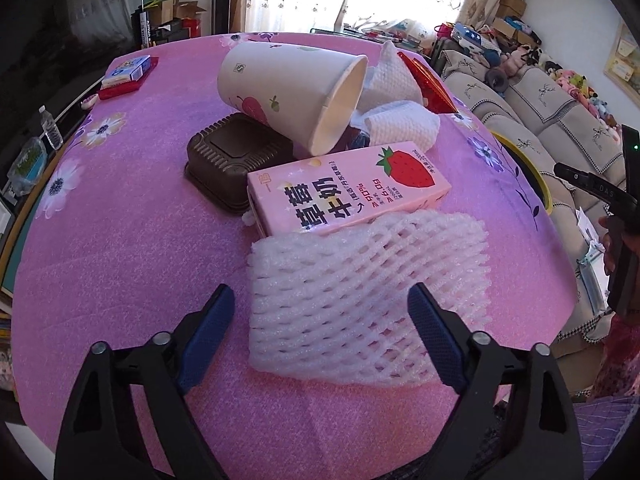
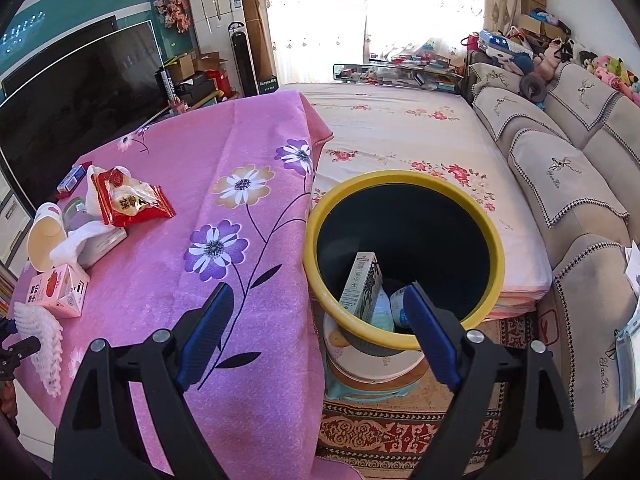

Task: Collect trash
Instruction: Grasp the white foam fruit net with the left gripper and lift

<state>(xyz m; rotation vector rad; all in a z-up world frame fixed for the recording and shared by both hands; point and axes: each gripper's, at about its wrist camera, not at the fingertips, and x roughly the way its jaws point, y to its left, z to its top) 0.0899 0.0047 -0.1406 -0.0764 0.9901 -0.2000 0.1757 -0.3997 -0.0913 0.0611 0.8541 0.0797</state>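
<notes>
Left gripper (image 1: 322, 300) spread wide, nothing clamped, foam net (image 1: 360, 292) straight ahead between the tips, long axis crosswise. Right gripper (image 2: 318, 300) apart and empty, over the bin (image 2: 400, 178).

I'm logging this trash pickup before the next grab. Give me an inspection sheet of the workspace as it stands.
Surface: table under a pink flowered cloth.
Job's things: white foam net nearest; pink milk carton behind it; paper cup on its side, leaning on a brown tray; white tissue; red wrapper. Bin with yellow rim beside the table, a carton already inside.
Clutter: blue box on a red one at the far edge.
Grippers: left gripper open, straddling the net, pads not seen pressing; right gripper open, empty, over the bin's near rim.
Cables: nothing seen.
Surroundings: sofa, TV, bright curtained window.
</notes>
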